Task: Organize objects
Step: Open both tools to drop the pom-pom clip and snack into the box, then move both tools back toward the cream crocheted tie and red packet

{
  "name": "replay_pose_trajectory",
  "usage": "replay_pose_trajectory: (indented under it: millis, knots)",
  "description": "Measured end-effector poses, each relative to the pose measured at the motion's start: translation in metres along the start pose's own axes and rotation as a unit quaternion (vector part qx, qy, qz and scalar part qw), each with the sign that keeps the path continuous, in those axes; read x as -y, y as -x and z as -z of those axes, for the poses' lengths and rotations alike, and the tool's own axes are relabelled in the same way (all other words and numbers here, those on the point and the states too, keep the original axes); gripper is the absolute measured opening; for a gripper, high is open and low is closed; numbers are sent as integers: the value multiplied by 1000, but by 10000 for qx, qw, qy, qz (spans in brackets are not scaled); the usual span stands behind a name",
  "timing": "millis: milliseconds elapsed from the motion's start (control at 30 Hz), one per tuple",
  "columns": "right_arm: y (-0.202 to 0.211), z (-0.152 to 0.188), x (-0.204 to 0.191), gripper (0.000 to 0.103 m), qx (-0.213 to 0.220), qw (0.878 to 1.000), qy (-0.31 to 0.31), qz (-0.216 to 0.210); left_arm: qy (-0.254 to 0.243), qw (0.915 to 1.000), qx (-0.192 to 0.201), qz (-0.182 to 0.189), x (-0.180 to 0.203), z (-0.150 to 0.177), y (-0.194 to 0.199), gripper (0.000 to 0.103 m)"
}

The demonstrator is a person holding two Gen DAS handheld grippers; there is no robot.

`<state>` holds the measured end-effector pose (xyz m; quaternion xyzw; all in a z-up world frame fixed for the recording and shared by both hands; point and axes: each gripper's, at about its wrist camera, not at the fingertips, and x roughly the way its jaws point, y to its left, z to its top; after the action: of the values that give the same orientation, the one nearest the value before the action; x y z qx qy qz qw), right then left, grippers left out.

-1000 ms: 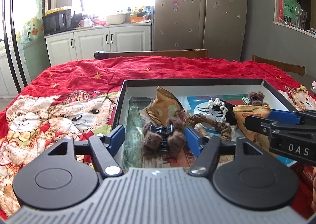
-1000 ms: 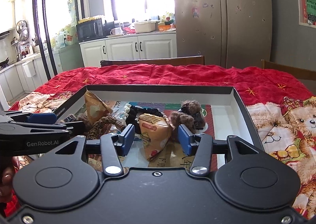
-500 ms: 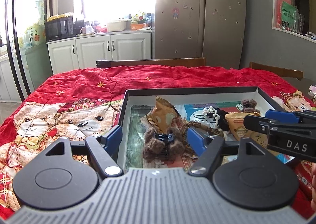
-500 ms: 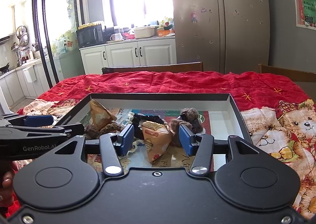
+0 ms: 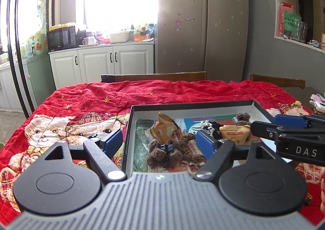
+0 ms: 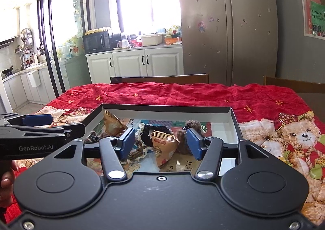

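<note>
L gripper (image 5: 159, 141) is held w/ jaws apart, just been opening, over fuzzy brown hair claw clip (image 5: 164, 151), not pressed. R gripper (image 6: 160, 143) likewise just been opening; orange triangular snack packet (image 6: 163, 145) is framed, untouched. Both lie in shallow black-rimmed box (image 6: 166, 108) on red-quilted bench (image 6: 182, 92).

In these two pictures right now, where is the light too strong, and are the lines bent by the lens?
Left wrist view: the window is blown out to white, and the door frame at the left edge curves. Right wrist view: the window glares too, yet the tray and its contents stay sharp.
</note>
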<state>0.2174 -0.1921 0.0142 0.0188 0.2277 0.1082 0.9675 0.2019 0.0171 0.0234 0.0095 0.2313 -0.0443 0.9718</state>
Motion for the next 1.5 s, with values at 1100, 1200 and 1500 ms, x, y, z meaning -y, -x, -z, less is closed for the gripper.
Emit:
replay_pose_trajectory:
  millis: [1100, 1200, 1500]
  knots:
    - [118, 23, 23, 60, 178, 9994, 275, 105, -425, 9964, -22, 728, 29, 31, 71, 89]
    - [119, 34, 25, 60, 81, 9994, 301, 177, -451, 9953, -100, 848, 33, 38, 68, 89]
    - [103, 65, 34, 58, -182, 9995, 193, 164, -518, 9928, -279, 1042, 44, 53, 56, 88]
